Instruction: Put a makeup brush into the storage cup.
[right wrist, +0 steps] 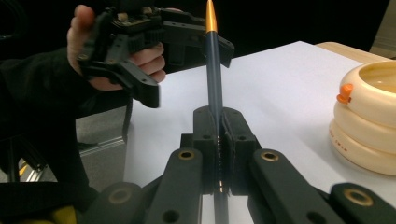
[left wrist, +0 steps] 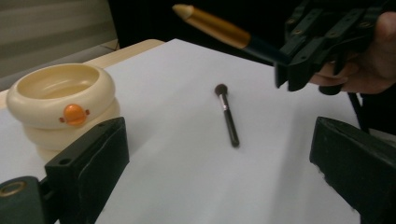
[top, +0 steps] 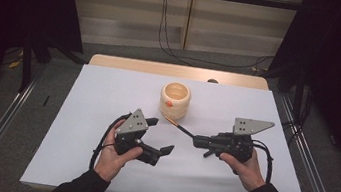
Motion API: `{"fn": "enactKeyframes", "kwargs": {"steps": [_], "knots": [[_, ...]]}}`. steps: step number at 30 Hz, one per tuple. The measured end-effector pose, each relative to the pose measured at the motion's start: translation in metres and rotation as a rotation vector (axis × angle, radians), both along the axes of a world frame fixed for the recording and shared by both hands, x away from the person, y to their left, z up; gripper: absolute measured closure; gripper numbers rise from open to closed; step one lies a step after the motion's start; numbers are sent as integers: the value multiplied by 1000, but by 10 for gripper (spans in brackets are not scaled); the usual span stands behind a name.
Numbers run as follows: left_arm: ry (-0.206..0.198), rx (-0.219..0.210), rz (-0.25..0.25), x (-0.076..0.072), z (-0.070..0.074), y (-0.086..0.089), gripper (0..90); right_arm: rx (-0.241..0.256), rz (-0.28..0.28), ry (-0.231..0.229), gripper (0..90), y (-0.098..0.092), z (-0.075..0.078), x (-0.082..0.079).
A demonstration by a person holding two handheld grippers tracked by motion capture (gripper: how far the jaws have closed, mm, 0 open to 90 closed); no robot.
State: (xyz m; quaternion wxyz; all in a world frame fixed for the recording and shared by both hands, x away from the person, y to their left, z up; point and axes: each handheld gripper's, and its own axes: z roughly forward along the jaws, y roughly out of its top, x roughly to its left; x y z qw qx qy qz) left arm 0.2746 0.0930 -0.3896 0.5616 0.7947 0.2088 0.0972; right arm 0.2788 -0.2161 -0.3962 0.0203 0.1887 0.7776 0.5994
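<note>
The right tool is clamped on a slim makeup brush with a dark handle and a gold, tapered end. In the high view the brush sticks out from the closed jaws toward the left and slightly away from the person, its long axis running on a shallow diagonal, with the gold tip ending just beside the base of the cream-coloured ringed pot. The brush is held above the white worktop, not resting on it. In the right gripper view the handle runs straight out along the line of the jaws, which are pressed together around its dark shaft, with the gold end farthest from the camera.

The left tool stands wide apart and holds nothing; the person's left hand grips it near the front-left of the worktop, with the jaws turned toward the right tool. In the left gripper view the two black jaws frame the worktop, and a second brush lies flat between them farther off, its dark bristle head pointing away from the camera and its handle toward it. The pot, with a small orange knob on its side, stands to the left in that view.
</note>
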Motion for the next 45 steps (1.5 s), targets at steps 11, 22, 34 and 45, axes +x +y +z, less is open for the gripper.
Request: {"fn": "enactKeyframes", "kwargs": {"steps": [11, 22, 34, 45], "knots": [[-22, -35, -20, 3, 12, -10, 94, -7, -15, -4, 858, 0, -1, 0], [37, -89, -1, 14, 12, -15, 349, -20, -32, -11, 858, 1, -2, 1], [77, -141, -16, 16, 16, -16, 548, -23, -30, -4, 858, 2, -6, 2], [125, -189, -59, 21, 20, -11, 680, -27, -3, -14, 859, 5, -6, 1]]}}
